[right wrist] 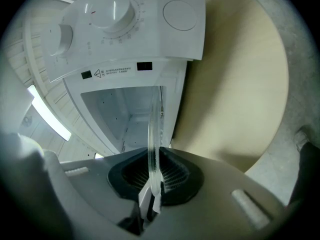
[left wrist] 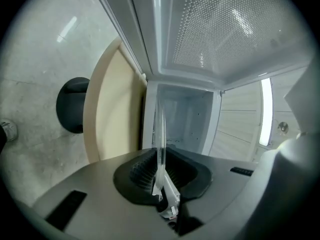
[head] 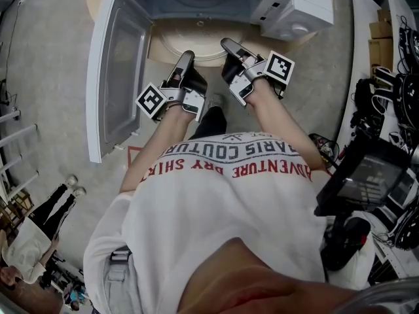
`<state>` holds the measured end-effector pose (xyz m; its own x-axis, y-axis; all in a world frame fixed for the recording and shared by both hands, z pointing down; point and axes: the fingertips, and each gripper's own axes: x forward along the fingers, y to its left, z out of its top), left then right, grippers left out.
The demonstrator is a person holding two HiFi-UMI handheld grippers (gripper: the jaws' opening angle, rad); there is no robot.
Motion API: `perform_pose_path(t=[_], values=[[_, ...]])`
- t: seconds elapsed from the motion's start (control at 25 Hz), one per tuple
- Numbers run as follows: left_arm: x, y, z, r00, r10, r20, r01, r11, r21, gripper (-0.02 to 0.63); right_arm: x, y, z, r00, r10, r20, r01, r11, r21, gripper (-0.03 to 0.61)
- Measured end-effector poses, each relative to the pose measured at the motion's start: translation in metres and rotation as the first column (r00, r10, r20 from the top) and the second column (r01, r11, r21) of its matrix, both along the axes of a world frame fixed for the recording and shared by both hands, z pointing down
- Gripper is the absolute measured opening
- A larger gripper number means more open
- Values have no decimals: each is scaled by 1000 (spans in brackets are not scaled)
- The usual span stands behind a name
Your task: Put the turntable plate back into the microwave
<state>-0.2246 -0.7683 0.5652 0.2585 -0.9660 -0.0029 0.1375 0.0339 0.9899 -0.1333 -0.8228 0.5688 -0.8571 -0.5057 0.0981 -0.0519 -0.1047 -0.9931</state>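
Note:
A clear glass turntable plate [head: 205, 50] is held level just in front of the open white microwave [head: 288, 8]. My left gripper [head: 186, 59] is shut on its left rim and my right gripper [head: 229, 46] on its right rim. In the left gripper view the plate [left wrist: 161, 129] shows edge-on, clamped between the jaws of the left gripper [left wrist: 161, 178], with the microwave's cavity [left wrist: 187, 121] straight ahead. The right gripper view shows the plate [right wrist: 154, 134] pinched by the right gripper [right wrist: 153, 179], below the control panel [right wrist: 110, 21] with two dials.
The microwave door [head: 116, 77] hangs open to the left. The microwave stands on a round beige table [right wrist: 235, 99] with a black pedestal base [left wrist: 74, 105] on a concrete floor. A person [head: 39, 224] stands at lower left. A black monitor [head: 366, 175] and cables crowd the right.

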Motion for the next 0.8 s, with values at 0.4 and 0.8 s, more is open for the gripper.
perform_pose_path(t=[0.4,0.8], values=[[0,2,5,1000,5,-2,-5,1000,3,44,0,12,-2,999,-33,1,33,999,31,26],[0,-3,-2,1000,8,-1,-8,999,31,44,-3,16,-5,999,-30,-21,32,996,83,42]])
